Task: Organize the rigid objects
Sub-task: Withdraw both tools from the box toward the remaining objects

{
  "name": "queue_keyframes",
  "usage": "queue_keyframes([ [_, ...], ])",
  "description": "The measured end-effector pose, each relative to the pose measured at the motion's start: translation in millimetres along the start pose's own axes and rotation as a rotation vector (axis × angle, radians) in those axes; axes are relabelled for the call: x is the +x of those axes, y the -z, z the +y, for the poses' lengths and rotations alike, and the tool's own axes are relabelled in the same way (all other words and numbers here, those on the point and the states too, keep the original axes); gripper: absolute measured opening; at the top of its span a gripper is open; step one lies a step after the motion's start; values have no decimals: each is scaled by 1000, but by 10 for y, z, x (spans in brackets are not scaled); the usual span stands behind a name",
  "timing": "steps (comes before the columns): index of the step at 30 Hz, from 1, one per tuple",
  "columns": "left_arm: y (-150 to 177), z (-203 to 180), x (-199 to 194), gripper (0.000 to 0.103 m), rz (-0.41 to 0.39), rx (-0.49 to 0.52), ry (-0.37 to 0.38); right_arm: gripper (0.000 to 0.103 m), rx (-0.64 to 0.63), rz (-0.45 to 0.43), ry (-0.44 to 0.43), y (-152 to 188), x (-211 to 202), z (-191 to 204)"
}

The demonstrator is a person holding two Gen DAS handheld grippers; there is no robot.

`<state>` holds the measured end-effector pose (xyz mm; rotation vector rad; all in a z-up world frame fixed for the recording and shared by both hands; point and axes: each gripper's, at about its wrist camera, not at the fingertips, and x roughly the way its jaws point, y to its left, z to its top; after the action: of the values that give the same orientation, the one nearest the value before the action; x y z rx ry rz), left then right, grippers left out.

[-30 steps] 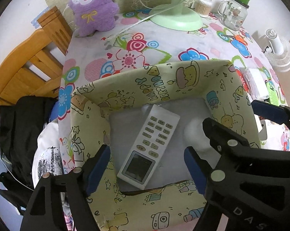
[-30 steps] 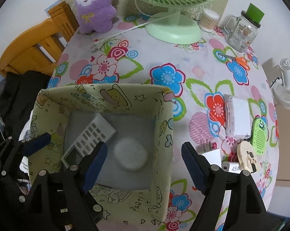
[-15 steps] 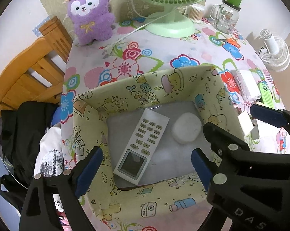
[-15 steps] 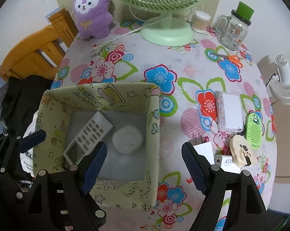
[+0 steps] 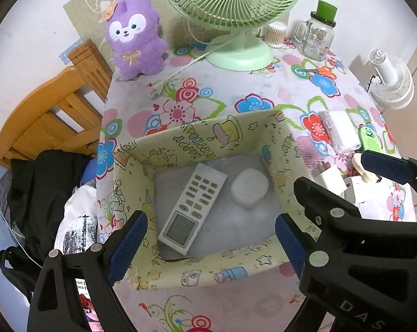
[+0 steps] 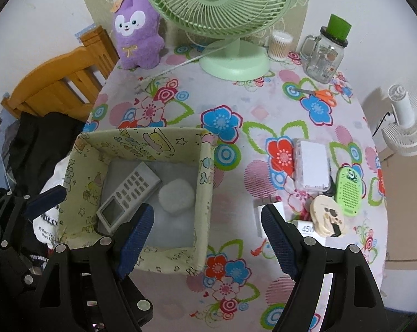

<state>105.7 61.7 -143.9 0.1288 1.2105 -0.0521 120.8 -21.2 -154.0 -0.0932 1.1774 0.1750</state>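
A yellow patterned fabric box [image 5: 208,135] stands on the flowered tablecloth. Inside it a white remote [image 5: 193,204] lies face up beside a white rounded case [image 5: 249,188]. My left gripper [image 5: 208,242] hangs above the box's near wall, open and holding nothing. My right gripper [image 6: 207,238] is open too, empty, over the near right corner of the box [image 6: 205,193]. In the right wrist view the remote [image 6: 128,193] and case [image 6: 176,196] show again. To the box's right lie a clear case [image 6: 312,166], a green device [image 6: 349,188], a round cream item [image 6: 328,218] and a white charger [image 6: 305,228].
At the back stand a green fan [image 6: 230,63], a purple plush [image 6: 138,33], a glass jar [image 6: 324,52] and a swab pot [image 6: 280,45]. Orange scissors [image 6: 319,94] lie near the jar. A wooden chair [image 6: 56,83] with dark clothes is left of the table.
Both grippers have lifted away from the box, so it looks smaller. The left jaws stand wider than a second ago. The remote and the case have not moved.
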Motion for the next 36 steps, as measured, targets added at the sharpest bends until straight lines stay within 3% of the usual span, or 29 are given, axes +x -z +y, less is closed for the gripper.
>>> queue_keyframes([
  [20, -14, -472, -409, 94, -83, 11, 2, 82, -6, -75, 25, 93, -528, -426],
  [33, -69, -826, -487, 94, -87, 31, 34, 83, 43, -95, -5, 186, -650, -831],
  [36, -73, -915, -462, 94, -80, 41, 31, 87, 46, -95, 1, 217, -646, -937],
])
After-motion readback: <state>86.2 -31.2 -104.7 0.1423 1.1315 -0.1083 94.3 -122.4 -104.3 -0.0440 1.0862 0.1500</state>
